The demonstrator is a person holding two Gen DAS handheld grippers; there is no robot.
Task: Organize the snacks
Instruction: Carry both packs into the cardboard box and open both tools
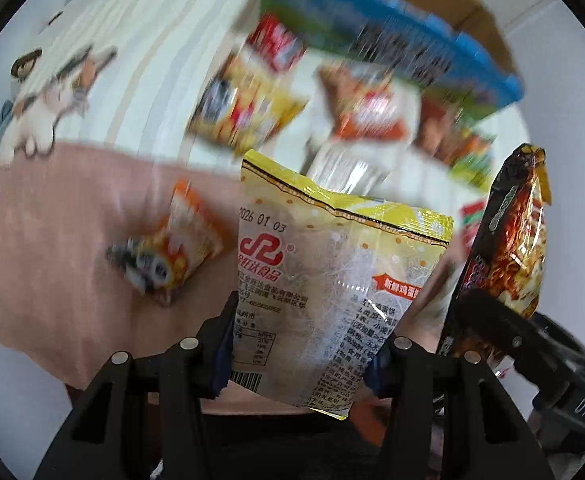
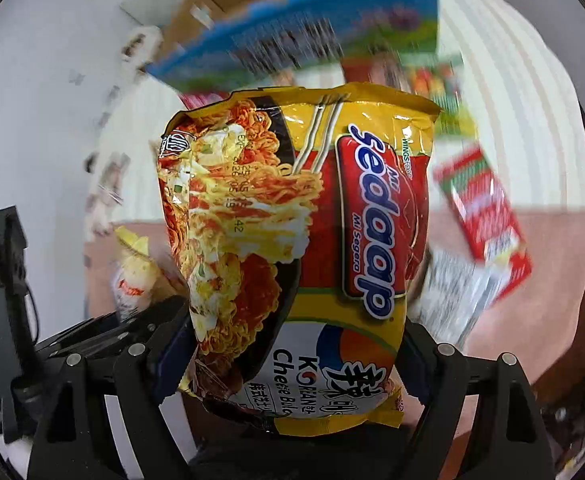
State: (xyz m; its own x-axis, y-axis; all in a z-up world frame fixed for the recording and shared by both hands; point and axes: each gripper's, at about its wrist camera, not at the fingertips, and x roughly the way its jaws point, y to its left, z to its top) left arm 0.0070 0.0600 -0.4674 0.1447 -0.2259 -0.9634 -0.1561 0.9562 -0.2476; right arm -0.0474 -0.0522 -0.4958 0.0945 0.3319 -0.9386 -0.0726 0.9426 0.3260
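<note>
The cardboard box [image 1: 480, 12] with a blue printed flap [image 1: 372, 28] stands at the far end of the striped cloth [image 1: 152, 60]; its lettering is too blurred to read. Nearer than the box, the right gripper [image 2: 292, 364] is clamped on a Mi Sedaap instant-noodle packet [image 2: 300, 240], marked "Mi Segera" and "Korean Cheese Buldak". Beside it, the left gripper [image 1: 300, 344] is clamped on a yellow egg-biscuit bag [image 1: 332, 280] stamped "2026 01 03". Below the box, blurred snack packs lie scattered: a red pack [image 2: 484, 208] and an orange pack [image 1: 172, 244].
</note>
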